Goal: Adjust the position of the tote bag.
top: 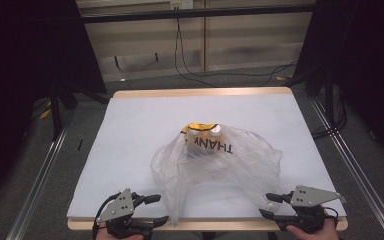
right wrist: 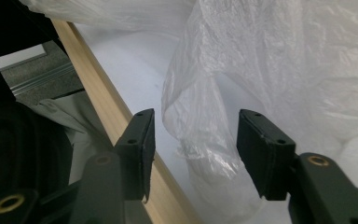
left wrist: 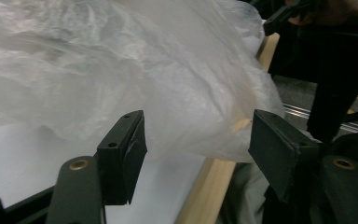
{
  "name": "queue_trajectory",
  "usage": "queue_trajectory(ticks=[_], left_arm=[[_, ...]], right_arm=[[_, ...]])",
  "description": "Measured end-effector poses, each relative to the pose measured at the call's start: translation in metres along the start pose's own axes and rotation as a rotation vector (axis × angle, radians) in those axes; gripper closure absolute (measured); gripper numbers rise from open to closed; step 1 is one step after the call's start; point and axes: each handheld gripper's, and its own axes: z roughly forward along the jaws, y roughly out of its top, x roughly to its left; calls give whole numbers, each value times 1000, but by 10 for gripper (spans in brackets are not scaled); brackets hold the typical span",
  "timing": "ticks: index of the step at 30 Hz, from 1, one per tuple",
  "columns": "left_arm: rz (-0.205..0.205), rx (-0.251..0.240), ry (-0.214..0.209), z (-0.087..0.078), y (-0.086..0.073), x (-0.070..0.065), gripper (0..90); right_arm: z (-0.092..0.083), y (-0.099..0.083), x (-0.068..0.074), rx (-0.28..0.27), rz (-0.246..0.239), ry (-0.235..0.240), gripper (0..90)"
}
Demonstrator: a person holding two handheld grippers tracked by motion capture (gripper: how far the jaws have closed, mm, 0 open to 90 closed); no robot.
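A translucent white plastic bag [top: 217, 162] printed with "THANK" lies crumpled in the middle of the white table [top: 130, 130]. Yellow and white containers [top: 203, 132] show through its far side. My left gripper [top: 157, 209] stands open at the front left edge, its jaws level and turned toward the bag's near corner. In the left gripper view the bag [left wrist: 121, 79] lies just beyond the open left gripper [left wrist: 198, 126], apart from both pads. My right gripper [top: 269, 206] stands open at the front right. A twisted strip of the bag [right wrist: 209, 154] lies between the open right gripper [right wrist: 196, 121] jaws, unpressed.
The table's wooden front edge [right wrist: 102, 112] runs right beside both grippers. Metal rails [top: 40, 170] flank the table on the floor. Black cables [top: 220, 75] lie on the floor behind it, and dark stands [top: 55, 100] rise at both sides.
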Motion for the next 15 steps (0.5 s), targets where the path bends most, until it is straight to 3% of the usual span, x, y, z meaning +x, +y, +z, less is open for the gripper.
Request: queue_trajectory(ticks=[3,6,8,9,10,15], left_arm=[[1,4,-33,4,0,-3,347],[28,15,-38,6,2,-8,347],[19,17,-42,7,2,-9,345],[12,4,-54,9,2,-11,332],[39,29,-50,11,3,-12,332],[30,39,-69,22,4,-13,348]], right_arm=[[5,1,-2,10,-2,7,448],[10,2,-2,25,-4,10,450],[11,2,-2,36,-5,11,450],[13,2,-3,50,-11,10,494],[14,2,-3,56,-14,8,506],[21,2,-5,93,-13,16,662]])
